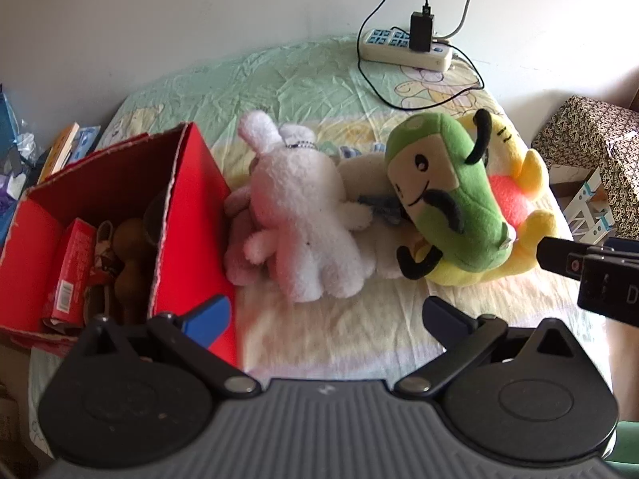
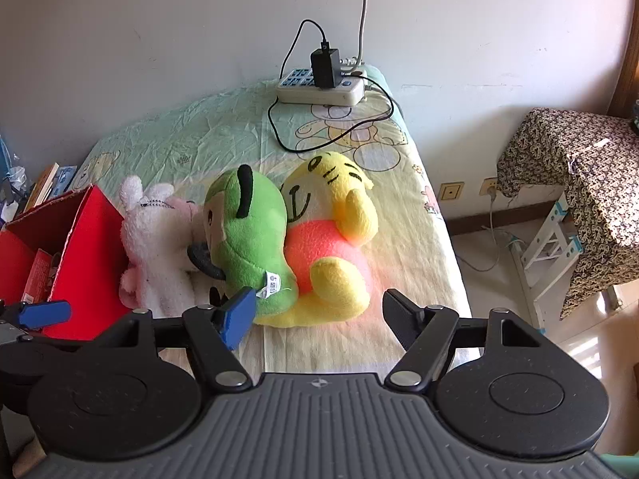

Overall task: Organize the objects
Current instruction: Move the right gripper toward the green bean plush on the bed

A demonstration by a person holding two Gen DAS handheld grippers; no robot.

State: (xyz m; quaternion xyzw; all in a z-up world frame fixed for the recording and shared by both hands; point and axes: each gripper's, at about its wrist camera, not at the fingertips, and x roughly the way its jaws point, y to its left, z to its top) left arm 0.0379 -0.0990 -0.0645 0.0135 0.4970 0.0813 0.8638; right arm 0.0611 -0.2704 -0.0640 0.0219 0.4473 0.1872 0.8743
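We are holding the left gripper [image 1: 325, 317] and right gripper [image 2: 317, 313] wide open, both empty, above the bed [image 2: 399, 247]. We are judging the green plush [image 2: 251, 235], beyond, as next: grasp, carry to red box [image 1: 191, 199].

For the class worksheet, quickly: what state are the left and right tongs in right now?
Left tongs: open, holding nothing.
Right tongs: open, holding nothing, just short of the green plush.

Each gripper, left gripper [image 1: 325, 317] and right gripper [image 2: 319, 315], has 2 blue-padded black fingers, silver pivot screws, round black discs and a ribbed grey body.
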